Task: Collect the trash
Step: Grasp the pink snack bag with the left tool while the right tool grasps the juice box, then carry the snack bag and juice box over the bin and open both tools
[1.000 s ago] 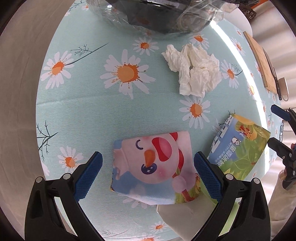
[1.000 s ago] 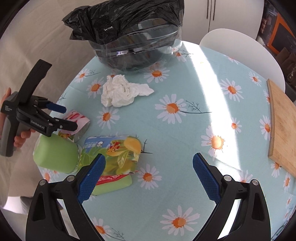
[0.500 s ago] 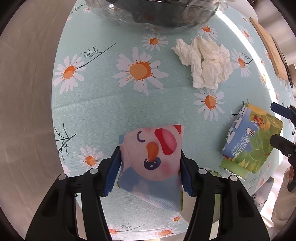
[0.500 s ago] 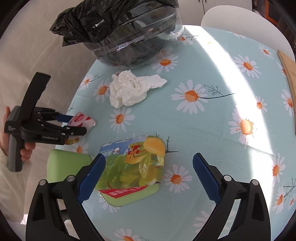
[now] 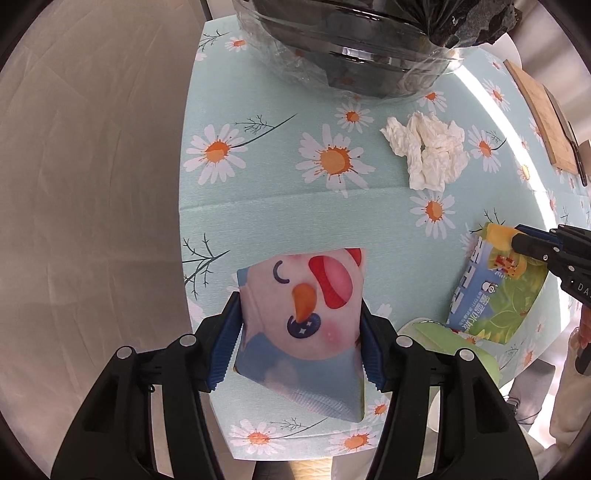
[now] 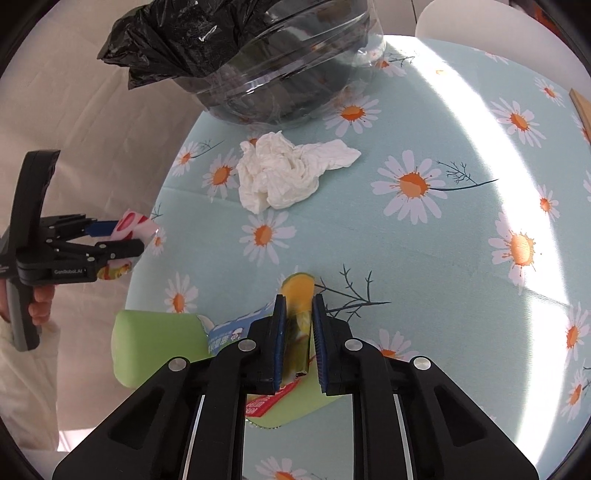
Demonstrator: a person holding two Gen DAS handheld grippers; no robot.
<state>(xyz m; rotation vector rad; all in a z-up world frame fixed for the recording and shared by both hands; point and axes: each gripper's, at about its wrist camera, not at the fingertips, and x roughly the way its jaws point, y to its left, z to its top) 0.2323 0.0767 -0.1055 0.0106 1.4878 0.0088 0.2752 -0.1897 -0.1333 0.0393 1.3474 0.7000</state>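
Observation:
My left gripper is shut on a pink-and-blue cartoon snack packet and holds it above the table's near left edge; it also shows in the right wrist view. My right gripper is shut on a green-and-blue snack packet with an orange corner, seen too in the left wrist view. A crumpled white tissue lies on the daisy tablecloth in front of a clear bin lined with a black bag.
A wooden board lies at the table's far right edge. A green chair seat sits below the table's near edge. A white chair back stands behind the table. Beige cloth hangs on the left.
My right gripper closed on the green-and-blue packet. My left gripper, shut on the cartoon packet, lifted it and drew back from the table. The tissue has not moved.

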